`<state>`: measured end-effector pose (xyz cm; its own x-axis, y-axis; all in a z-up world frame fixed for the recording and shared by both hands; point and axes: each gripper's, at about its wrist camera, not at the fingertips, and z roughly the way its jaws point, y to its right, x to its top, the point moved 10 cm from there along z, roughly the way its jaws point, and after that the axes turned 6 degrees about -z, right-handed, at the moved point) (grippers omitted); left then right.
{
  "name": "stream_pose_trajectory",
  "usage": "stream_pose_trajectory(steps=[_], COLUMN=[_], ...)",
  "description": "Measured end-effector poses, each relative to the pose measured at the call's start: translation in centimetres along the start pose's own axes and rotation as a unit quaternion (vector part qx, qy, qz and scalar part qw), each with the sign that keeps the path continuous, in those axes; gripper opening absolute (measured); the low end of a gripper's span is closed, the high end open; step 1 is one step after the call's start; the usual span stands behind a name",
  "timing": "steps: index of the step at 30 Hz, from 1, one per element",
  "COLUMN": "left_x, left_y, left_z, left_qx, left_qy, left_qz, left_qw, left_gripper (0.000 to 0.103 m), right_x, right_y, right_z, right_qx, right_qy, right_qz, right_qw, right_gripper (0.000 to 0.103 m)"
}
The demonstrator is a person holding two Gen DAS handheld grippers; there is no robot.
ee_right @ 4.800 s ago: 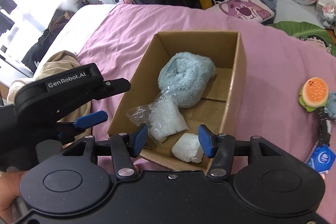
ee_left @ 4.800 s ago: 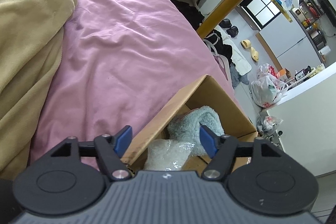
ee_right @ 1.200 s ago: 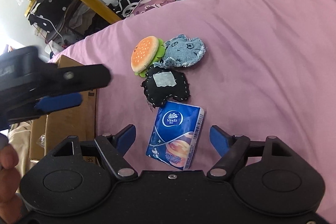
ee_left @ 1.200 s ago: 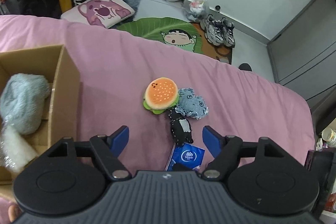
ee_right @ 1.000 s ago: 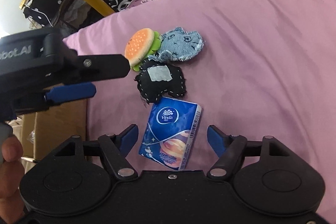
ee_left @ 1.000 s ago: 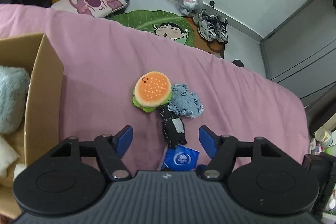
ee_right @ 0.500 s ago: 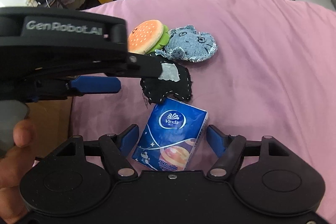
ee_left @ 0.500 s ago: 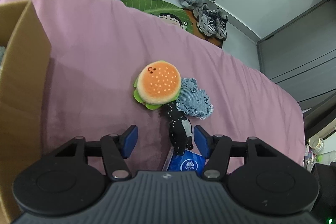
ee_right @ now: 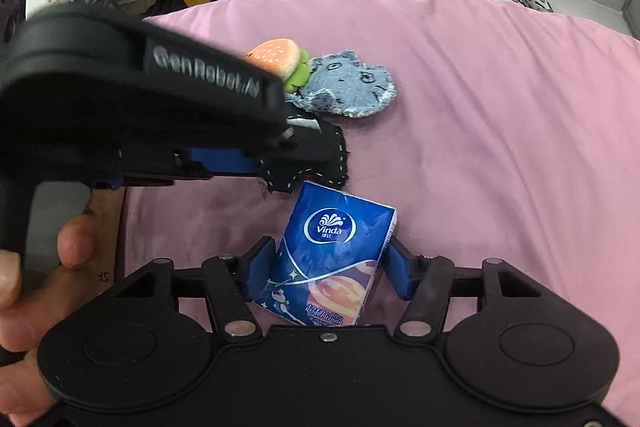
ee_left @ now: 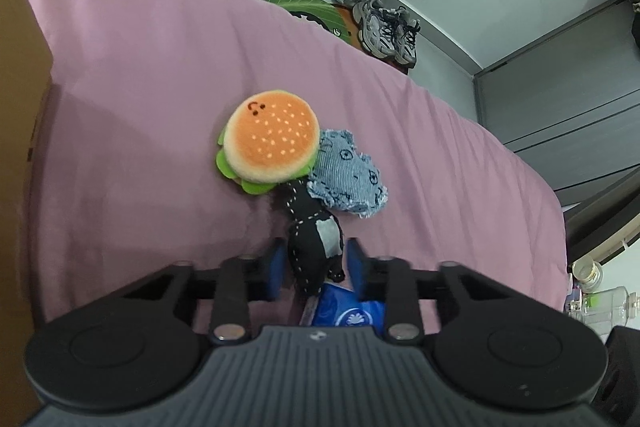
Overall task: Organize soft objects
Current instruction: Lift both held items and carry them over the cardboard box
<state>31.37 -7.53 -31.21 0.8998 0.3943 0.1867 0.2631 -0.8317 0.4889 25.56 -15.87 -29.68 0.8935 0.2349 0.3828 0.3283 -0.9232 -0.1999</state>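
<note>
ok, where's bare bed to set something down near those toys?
Free: the pink sheet right of the denim plush and tissue pack, out to the bed edge; also the strip between the burger plush and the cardboard box. Crowded: burger, denim, black plush and pack clustered, both grippers there.

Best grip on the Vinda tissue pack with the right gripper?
Across its two long sides, at the near half, coming in low along the bed from its near end. The tissue pack lies flat, lengthwise between the right gripper jaws, which straddle it. Its far end nearly touches the black plush.
</note>
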Motion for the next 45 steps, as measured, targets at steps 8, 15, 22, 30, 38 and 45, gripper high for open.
stream_pose_trajectory(steps=[8, 15, 22, 30, 38, 45], left_x=[-0.1, -0.4, -0.9, -1.5, -1.1, -0.6], left_y=[0.9, 0.8, 0.9, -1.0, -2.7, -4.9], left_z=[-2.0, -6.1, -10.2, -14.0, -18.0, -21.1], left_qx=[0.002, 0.012, 0.014, 0.021, 0.028, 0.038], left_qy=[0.025, 0.055, 0.073, 0.088, 0.107, 0.129], left_qz=[0.009, 0.0, 0.004, 0.001, 0.013, 0.005], left_qw=[0.9996, 0.9984, 0.9972, 0.9959, 0.9937, 0.9909], left_gripper=[0.017, 0.017, 0.017, 0.017, 0.017, 0.017], right_x=[0.3, 0.9, 2.1, 2.8, 4.3, 5.2], right_y=[0.5, 0.0, -0.6, -1.7, -4.5, -6.9], right_z=[-1.3, -3.0, -5.6, -8.0, -10.5, -11.5], right_qx=[-0.004, -0.002, 0.004, 0.005, 0.015, 0.017], right_qy=[0.018, 0.046, 0.061, 0.078, 0.104, 0.116], right_qz=[0.018, -0.001, -0.025, -0.037, -0.052, -0.067], right_qw=[1.0, 0.999, 0.998, 0.996, 0.993, 0.991], right_gripper=[0.057, 0.057, 0.057, 0.057, 0.057, 0.057])
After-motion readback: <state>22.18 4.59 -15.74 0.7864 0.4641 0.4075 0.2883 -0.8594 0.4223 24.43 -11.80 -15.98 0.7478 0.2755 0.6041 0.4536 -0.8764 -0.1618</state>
